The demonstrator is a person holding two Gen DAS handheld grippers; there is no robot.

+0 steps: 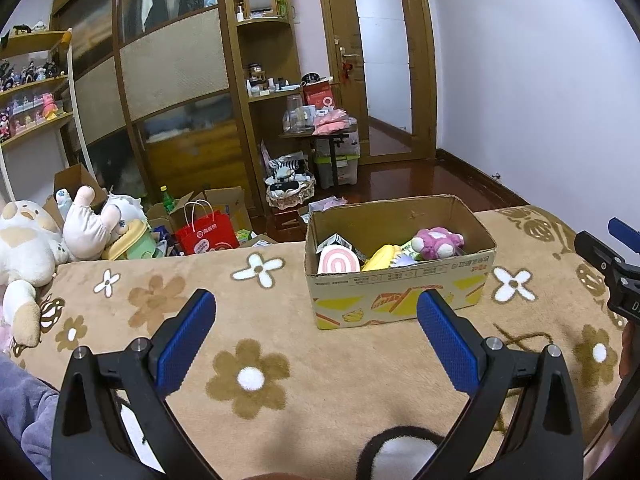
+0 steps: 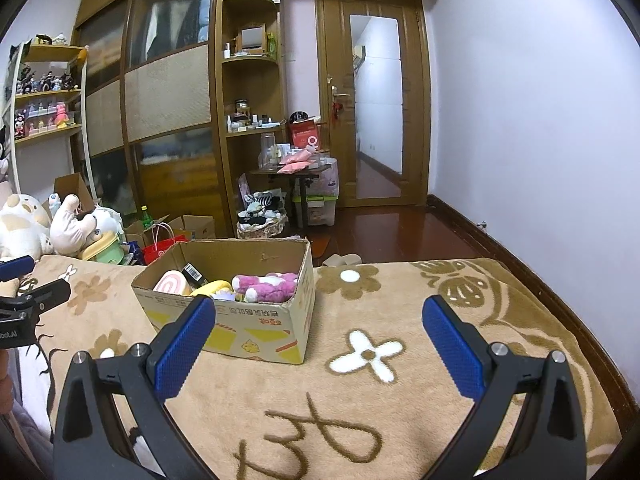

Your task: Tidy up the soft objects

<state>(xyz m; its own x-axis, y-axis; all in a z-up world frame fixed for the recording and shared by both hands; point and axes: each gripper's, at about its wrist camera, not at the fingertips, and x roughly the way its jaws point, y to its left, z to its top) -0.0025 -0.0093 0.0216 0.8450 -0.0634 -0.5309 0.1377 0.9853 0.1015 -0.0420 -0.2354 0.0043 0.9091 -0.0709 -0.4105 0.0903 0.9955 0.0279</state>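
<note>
A cardboard box (image 1: 400, 292) (image 2: 256, 332) stands on the flowered beige blanket (image 1: 280, 360) (image 2: 400, 400). Inside lie a purple plush (image 1: 438, 242) (image 2: 268, 286), a yellow soft toy (image 1: 380, 258) (image 2: 210, 287) and a pink-and-white roll plush (image 1: 338, 264) (image 2: 174, 283). My left gripper (image 1: 316, 312) hovers open above the blanket, near side of the box, nothing between its blue pads. My right gripper (image 2: 318, 318) is also open and empty, just right of the box. A black-and-white soft thing (image 1: 400, 452) peeks in at the bottom edge of the left wrist view.
Large white plush toys (image 1: 36, 248) (image 2: 36, 224) lie at the blanket's left end. Beyond the bed are a red paper bag (image 1: 206, 234), cartons, a wicker basket (image 1: 290, 194), a wardrobe and a door. The right gripper's body (image 1: 616, 276) shows at the right edge.
</note>
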